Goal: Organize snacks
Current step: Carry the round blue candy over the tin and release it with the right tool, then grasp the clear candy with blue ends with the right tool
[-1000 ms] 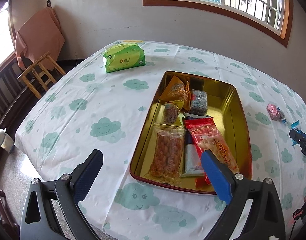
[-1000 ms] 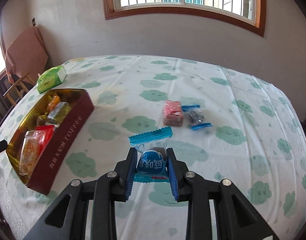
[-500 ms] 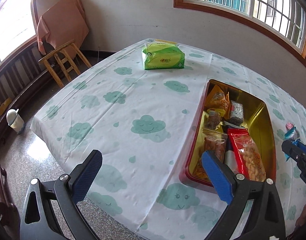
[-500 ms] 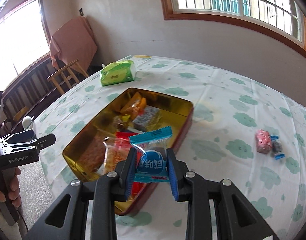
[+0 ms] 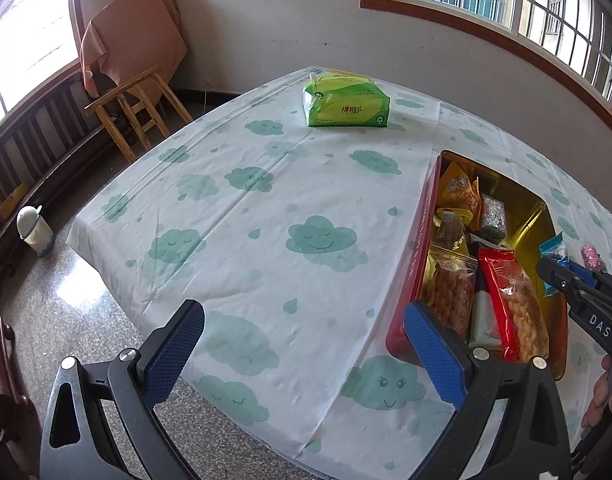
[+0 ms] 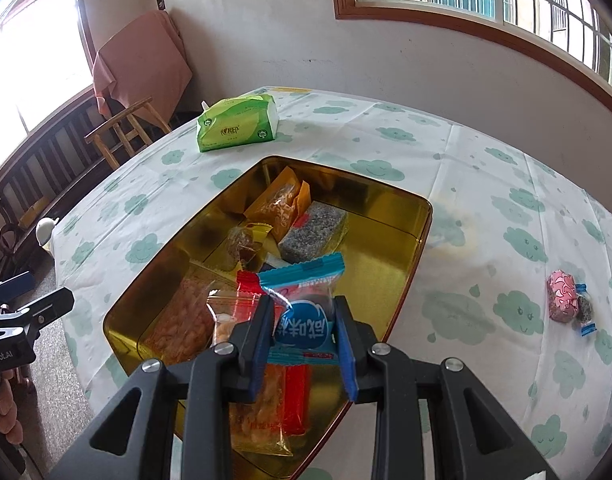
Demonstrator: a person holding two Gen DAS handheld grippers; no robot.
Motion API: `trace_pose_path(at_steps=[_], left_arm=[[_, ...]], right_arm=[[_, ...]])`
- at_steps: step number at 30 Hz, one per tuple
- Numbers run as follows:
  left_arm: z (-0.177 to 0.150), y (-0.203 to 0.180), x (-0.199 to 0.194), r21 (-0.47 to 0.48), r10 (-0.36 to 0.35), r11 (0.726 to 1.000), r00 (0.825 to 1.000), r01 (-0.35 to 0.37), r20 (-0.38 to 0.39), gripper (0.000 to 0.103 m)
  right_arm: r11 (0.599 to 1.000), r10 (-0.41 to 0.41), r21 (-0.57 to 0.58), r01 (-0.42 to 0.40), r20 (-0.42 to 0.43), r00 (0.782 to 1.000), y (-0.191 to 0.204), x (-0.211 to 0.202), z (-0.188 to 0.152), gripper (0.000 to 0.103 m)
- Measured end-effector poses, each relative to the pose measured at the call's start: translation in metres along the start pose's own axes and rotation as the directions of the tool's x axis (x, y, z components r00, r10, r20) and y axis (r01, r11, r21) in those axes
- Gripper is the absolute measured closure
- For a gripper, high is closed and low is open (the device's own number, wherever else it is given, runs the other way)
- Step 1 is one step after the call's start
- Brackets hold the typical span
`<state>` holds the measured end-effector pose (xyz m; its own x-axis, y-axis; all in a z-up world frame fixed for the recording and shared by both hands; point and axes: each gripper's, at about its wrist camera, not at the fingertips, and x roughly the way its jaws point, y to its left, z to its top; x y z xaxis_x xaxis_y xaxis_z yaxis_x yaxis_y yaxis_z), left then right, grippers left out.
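your right gripper (image 6: 304, 334) is clamping a blue snack packet (image 6: 302, 322) by both side edges, pads pressing on the wrapper, and it's hanging over the near end of the gold tin (image 6: 389, 216), above the red-wrapped snack (image 6: 296, 396) already lying in there. the packet is off the table and not touching the tin floor as far as i can tell.

your left gripper (image 5: 302, 354) is sitting wide open with nothing between the blue pads, over the near edge of the table (image 5: 266, 208), just left of the tin's red outer wall (image 5: 415, 256).

inside the tin you're looking at an orange packet (image 6: 280, 202) at the far end, a grey speckled bar (image 6: 311, 232) beside it, a small brown candy (image 6: 242, 242), and a clear bag of peanuts (image 6: 182, 320) along the left side.

still lying out on the cloud-print cloth, well right of the tin: a pink wrapped sweet (image 6: 561, 298) with a dark blue-ended candy (image 6: 584, 309) touching it.

green tissue pack (image 6: 238, 122) is sitting at the far side of the table, apart from the tin. wooden chair (image 5: 136, 110) is standing by the wall.
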<state>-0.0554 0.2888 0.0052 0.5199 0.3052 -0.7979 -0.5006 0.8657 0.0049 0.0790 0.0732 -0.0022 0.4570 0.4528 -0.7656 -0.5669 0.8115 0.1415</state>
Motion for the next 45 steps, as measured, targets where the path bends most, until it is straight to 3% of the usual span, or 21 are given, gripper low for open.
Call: trace_pose_path(at_steps=[8, 17, 26, 34, 39, 45], left_arm=[[-0.002, -0.01, 0.006, 0.02, -0.01, 1.0, 1.0, 0.011, -0.018, 0.004], [-0.001, -0.022, 0.003, 0.045, -0.021, 0.999, 1.0, 0.022, -0.017, 0.004], [0.0, -0.048, -0.002, 0.096, -0.041, 0.994, 0.999, 0.042, -0.011, 0.004], [0.005, -0.09, -0.006, 0.173, -0.073, 0.982, 0.997, 0.074, -0.011, 0.004], [0.008, -0.125, -0.008, 0.241, -0.095, 0.966, 0.995, 0.096, -0.015, 0.004], [0.013, -0.171, -0.007, 0.31, -0.125, 0.942, 0.992, 0.126, -0.025, 0.004]], right_arm=[[1.0, -0.004, 0.017, 0.004, -0.007, 1.0, -0.006, 0.005, -0.001, 0.072], [0.999, 0.021, 0.047, -0.024, 0.057, 0.998, -0.022, -0.019, 0.002, 0.06], [0.982, -0.116, 0.161, 0.103, 0.073, 0.991, -0.112, -0.044, -0.015, 0.059], [0.933, -0.28, 0.245, 0.265, 0.027, 0.96, -0.209, -0.057, -0.037, 0.059], [0.921, -0.313, 0.243, 0.304, -0.001, 0.95, -0.245, -0.047, -0.041, 0.059], [0.931, -0.293, 0.219, 0.294, -0.034, 0.955, -0.274, -0.019, -0.038, 0.059]])
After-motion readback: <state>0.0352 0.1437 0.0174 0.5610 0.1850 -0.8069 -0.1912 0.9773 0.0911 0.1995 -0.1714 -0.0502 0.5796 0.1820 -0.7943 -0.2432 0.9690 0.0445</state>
